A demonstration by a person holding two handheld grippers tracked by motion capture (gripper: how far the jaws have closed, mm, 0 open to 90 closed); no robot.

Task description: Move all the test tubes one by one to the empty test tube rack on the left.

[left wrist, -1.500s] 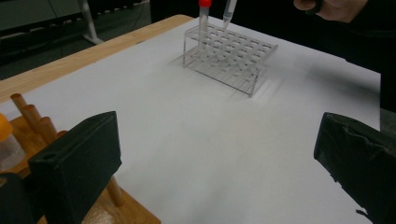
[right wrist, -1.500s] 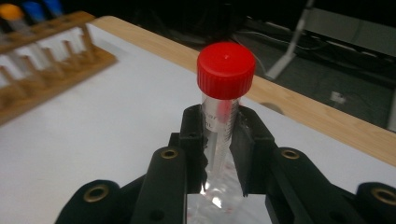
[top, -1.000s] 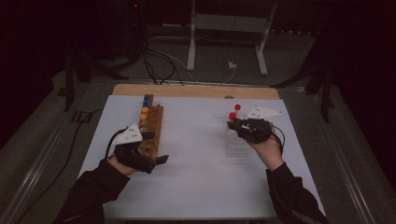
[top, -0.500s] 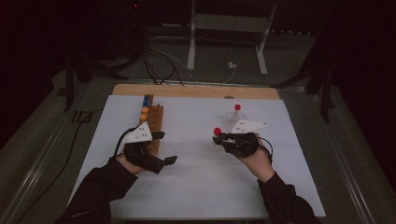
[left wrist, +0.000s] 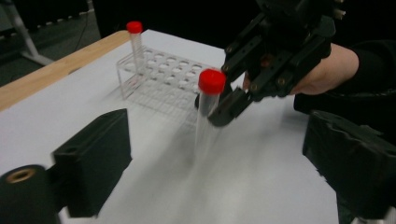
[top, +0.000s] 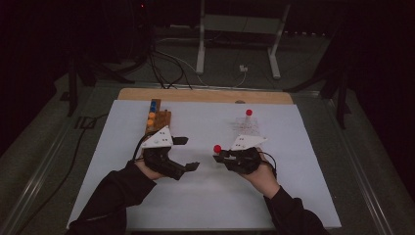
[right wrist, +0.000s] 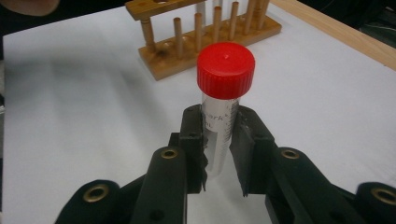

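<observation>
The right tongs [top: 219, 155] grip a clear tube with a red cap [right wrist: 225, 69], squeezing it just under the cap. In the right gripper view the two black jaws press on both sides of the tube, and it stands nearly straight up between them. In the high view the tube's red cap [top: 217, 148] sits at the left tip of the right tongs, near the middle of the white sheet [top: 205, 196] that covers the table. The left tongs [top: 188, 152] are just to the left of it, a little apart from it. Their jaws stand wide with nothing between them, and they have just been closing a little. In the left gripper view the held tube [left wrist: 208, 100] hangs ahead, between the two black jaws but farther off, not touching them. Behind it stands a clear rack [left wrist: 161, 77] with one more red-capped tube [left wrist: 135, 39] in its far corner. A wooden rack [top: 157, 120] with blue and orange tops stands on the far left of the sheet, close to the left tongs.
</observation>
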